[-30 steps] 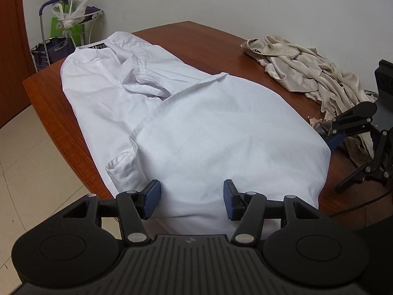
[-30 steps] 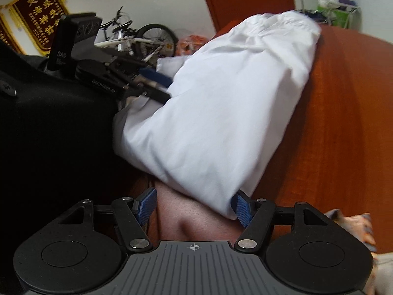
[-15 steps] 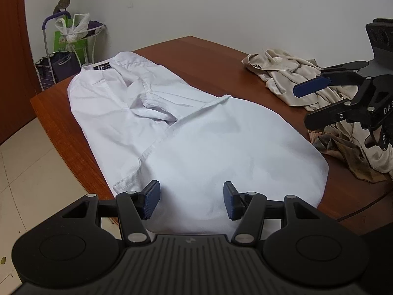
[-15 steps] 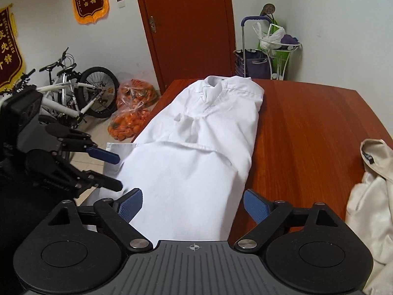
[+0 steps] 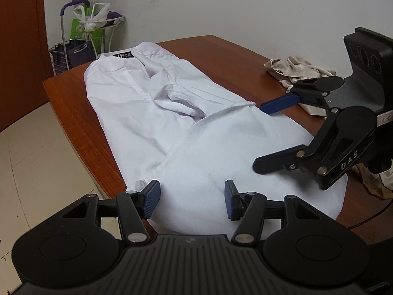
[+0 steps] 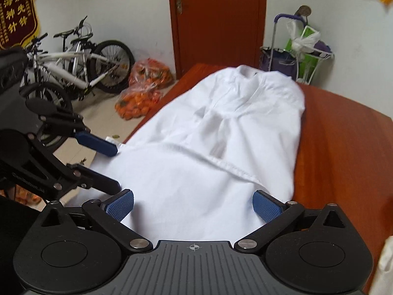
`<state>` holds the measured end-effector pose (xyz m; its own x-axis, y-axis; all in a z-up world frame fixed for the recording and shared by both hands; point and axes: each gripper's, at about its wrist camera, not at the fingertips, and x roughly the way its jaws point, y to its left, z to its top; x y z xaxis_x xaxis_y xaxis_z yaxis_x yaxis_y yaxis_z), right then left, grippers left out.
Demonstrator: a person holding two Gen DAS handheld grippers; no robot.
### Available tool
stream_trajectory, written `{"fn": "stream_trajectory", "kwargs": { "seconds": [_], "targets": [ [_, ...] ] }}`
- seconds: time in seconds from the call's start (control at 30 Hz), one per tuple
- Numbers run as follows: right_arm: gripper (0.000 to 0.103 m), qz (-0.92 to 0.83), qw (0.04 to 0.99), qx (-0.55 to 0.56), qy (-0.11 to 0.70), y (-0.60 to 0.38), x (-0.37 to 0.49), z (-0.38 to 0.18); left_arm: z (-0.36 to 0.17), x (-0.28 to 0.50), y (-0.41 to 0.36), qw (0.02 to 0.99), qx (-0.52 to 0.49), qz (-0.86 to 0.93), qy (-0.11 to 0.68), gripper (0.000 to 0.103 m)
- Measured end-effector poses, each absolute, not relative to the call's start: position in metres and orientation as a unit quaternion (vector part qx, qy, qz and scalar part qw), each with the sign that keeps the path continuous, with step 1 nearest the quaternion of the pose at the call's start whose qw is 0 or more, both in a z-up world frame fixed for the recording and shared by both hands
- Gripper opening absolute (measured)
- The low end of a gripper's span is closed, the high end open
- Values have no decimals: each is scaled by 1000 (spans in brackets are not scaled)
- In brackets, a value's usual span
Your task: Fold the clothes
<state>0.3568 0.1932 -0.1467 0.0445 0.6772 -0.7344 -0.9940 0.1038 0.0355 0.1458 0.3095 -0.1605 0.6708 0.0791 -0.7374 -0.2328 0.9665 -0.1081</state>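
A white shirt (image 5: 186,127) (image 6: 221,147) lies lengthwise on the brown table (image 5: 221,54) (image 6: 343,147), collar at the far end and its lower half folded up over the middle. My left gripper (image 5: 191,191) (image 6: 116,169) hovers open over the shirt's near end, by the table's left edge; nothing is pinched between its blue pads. My right gripper (image 6: 194,201) (image 5: 259,136) reaches in from the right over the folded part. Its jaws are opening wide, the cloth lies below them and the pads (image 6: 266,207) press on nothing.
A crumpled beige garment (image 5: 299,71) lies on the table's far right. Off the table's far end stands a trolley with bags (image 5: 81,46) (image 6: 289,56). A bicycle (image 6: 73,56), a bag of oranges (image 6: 140,95) and a door (image 6: 216,19) are on the left side.
The right gripper let go of the shirt's edge, its jaws widened, and it swung from the table's right side in over the folded shirt. The left gripper stayed open and nearly still.
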Motion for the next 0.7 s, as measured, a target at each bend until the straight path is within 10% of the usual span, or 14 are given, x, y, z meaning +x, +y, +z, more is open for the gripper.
{"fn": "stream_trajectory", "kwargs": {
  "seconds": [0.7],
  "targets": [
    [103, 622, 674, -260, 302, 160, 320, -139, -140, 119, 294, 924, -119, 11, 364, 74]
  ]
}}
